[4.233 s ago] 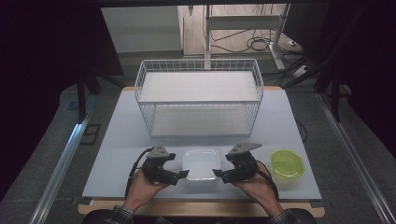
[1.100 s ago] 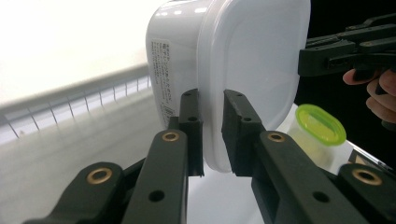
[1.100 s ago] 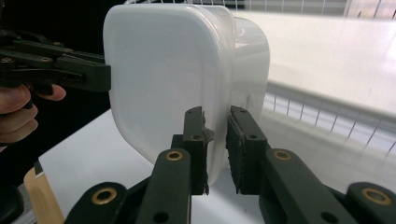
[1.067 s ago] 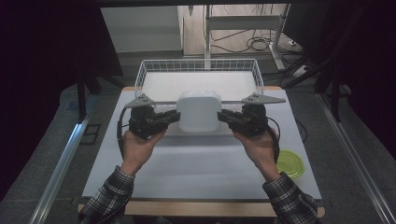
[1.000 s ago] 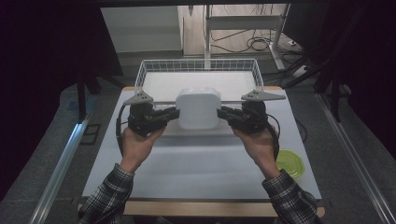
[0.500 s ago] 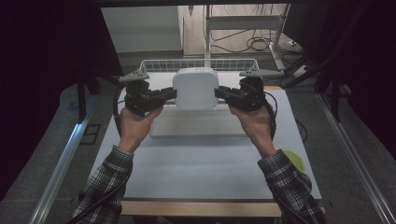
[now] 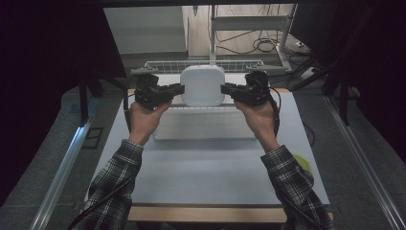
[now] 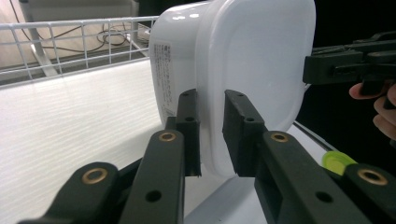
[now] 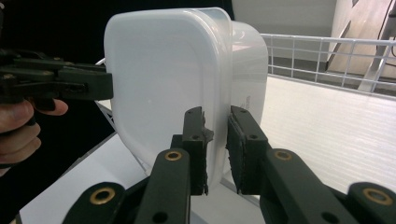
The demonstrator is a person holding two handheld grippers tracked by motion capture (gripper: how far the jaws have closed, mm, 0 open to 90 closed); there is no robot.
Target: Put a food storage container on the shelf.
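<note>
**Both arms raised, grippers clamped inward**

The person's forearms, in plaid sleeves, reached forward and up from the bottom of the high view. The left gripper (image 7: 178, 89) and right gripper (image 7: 225, 89) pointed toward each other at the same height. Each hand wrapped its gripper from below. Each gripper's fingers (image 8: 188, 126) were pinched on a rim of the white container (image 7: 202, 85) held between them.

The left tool (image 8: 210, 135) clamps the rim of a white container (image 8: 243, 70) above a wire basket (image 8: 70, 28).
</note>
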